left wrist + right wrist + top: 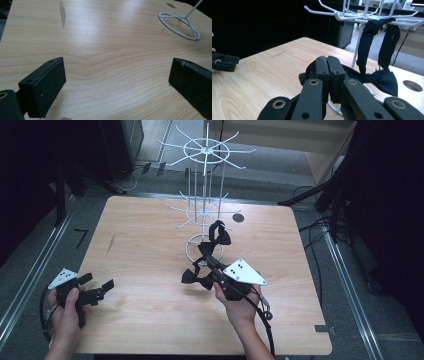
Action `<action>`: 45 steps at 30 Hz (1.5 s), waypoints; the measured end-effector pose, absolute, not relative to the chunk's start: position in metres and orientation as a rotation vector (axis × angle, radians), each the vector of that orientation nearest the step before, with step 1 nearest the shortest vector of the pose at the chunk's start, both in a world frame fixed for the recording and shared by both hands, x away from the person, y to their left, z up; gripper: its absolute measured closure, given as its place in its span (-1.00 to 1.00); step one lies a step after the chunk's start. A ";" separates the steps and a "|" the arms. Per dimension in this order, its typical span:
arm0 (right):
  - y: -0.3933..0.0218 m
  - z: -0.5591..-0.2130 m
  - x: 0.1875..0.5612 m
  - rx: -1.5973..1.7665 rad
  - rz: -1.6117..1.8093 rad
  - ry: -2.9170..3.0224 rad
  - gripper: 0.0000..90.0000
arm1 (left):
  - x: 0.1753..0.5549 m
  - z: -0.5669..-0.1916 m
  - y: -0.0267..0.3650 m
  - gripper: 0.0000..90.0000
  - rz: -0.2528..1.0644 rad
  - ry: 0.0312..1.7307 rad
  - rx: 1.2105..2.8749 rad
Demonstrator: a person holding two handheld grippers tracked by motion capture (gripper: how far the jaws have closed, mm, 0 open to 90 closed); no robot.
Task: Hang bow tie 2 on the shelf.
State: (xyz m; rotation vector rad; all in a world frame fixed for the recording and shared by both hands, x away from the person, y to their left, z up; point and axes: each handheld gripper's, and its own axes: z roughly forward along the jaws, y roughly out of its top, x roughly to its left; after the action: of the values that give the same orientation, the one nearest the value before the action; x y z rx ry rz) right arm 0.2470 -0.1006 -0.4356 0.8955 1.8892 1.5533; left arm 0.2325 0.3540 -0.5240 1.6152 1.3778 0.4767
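From the high view, the right claw is clamped on a black bow tie near the middle of the worktop, just before the white wire rack, where a second bow tie hangs. The left claw sits near the worktop's left edge, jaws spread. Left gripper view: jaws wide apart, nothing between them, bare wood below. Right gripper view: jaws pressed together, dark fabric bunched behind them.

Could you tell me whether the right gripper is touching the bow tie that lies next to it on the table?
Touching. In the right gripper view, the right gripper has its jaws pressed shut on black fabric of the bow tie.
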 end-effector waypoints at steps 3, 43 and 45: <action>-0.101 -0.431 0.248 0.892 1.561 1.879 0.99 | 0.232 -0.524 0.354 -0.97 0.478 1.378 1.614; -0.094 -0.392 0.261 0.832 1.594 1.823 0.99 | 0.232 -0.524 0.354 -0.97 0.478 1.376 1.614; -0.094 -0.391 0.262 0.832 1.592 1.819 0.99 | 0.233 -0.524 0.354 -0.97 0.478 1.376 1.614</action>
State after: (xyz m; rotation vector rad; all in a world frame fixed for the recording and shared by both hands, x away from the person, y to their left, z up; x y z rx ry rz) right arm 0.2616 -0.0937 -0.3910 0.8322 1.8195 1.5920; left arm 0.2325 0.3541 -0.5242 1.6143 1.3757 0.4781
